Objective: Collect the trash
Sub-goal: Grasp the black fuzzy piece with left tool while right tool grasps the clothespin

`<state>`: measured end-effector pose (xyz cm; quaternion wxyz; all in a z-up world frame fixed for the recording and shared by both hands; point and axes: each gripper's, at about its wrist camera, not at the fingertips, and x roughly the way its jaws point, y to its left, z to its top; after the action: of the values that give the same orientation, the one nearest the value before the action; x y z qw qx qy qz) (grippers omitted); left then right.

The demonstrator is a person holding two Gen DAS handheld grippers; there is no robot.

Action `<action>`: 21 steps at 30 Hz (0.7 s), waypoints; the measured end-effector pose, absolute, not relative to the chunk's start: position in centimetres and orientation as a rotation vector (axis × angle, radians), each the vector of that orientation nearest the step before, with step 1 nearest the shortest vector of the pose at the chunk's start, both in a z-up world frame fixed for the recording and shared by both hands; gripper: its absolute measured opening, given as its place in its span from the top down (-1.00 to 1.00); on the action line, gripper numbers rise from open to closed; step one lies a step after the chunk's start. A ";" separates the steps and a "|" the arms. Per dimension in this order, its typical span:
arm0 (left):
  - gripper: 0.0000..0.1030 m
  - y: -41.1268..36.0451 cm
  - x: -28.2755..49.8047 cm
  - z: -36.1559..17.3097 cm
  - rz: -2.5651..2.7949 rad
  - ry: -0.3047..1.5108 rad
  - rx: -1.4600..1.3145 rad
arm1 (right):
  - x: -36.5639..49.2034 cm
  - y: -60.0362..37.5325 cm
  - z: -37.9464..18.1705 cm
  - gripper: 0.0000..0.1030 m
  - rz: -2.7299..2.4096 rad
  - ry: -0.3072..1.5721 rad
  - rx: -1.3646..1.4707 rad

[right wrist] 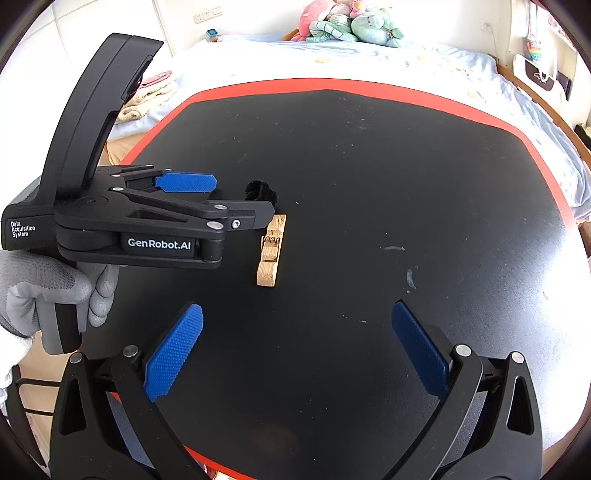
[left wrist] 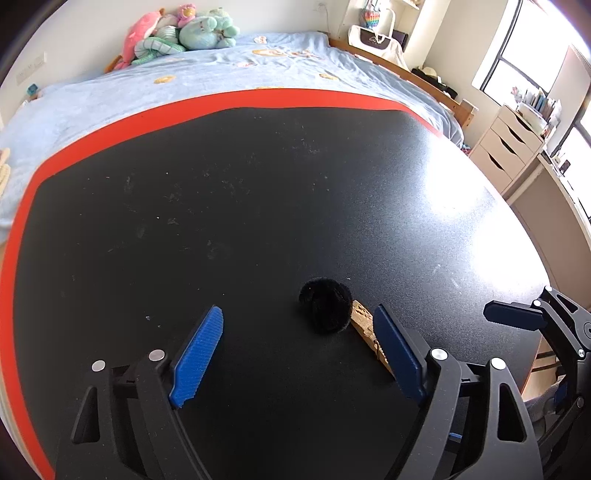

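A black fuzzy ball [left wrist: 325,309] lies on the black table [left wrist: 221,203], between the open fingers of my left gripper [left wrist: 299,332], close to the right finger. A wooden clothespin [left wrist: 369,332] lies just right of the ball, partly behind that finger. In the right wrist view the left gripper [right wrist: 240,201] is open around the ball [right wrist: 260,192], and the clothespin [right wrist: 270,251] lies flat just beside its near finger. My right gripper [right wrist: 295,332] is open and empty, hovering above the table nearer than the clothespin.
The table has a red border [left wrist: 110,125]. A bed with a blue cover [left wrist: 229,70] and plush toys [left wrist: 177,33] stands behind it. White drawers [left wrist: 506,144] stand at the right by the window. Folded towels [right wrist: 147,99] lie on the bed.
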<state>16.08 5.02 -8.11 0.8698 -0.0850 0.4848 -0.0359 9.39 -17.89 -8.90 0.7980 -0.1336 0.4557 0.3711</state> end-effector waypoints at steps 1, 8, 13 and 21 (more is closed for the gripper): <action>-0.53 5.1 16.1 -8.1 -0.076 1.008 -0.188 | 9.7 -17.8 -9.0 -0.94 0.796 0.978 -0.285; 0.03 5.0 16.2 -8.0 -0.070 0.998 -0.182 | 10.3 -16.5 -9.3 -0.94 0.801 0.961 -0.284; 0.39 4.8 16.4 -7.9 -0.071 1.005 -0.171 | 10.7 -15.7 -9.8 -0.93 0.810 0.949 -0.288; 0.66 5.3 16.2 -8.0 -0.068 1.007 -0.178 | 11.1 -14.5 -10.5 -0.17 0.800 0.929 -0.337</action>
<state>16.20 5.30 -7.98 0.8716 -0.0850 0.4817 -0.0326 11.06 -14.55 -10.49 0.8047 -0.1575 0.4337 0.3735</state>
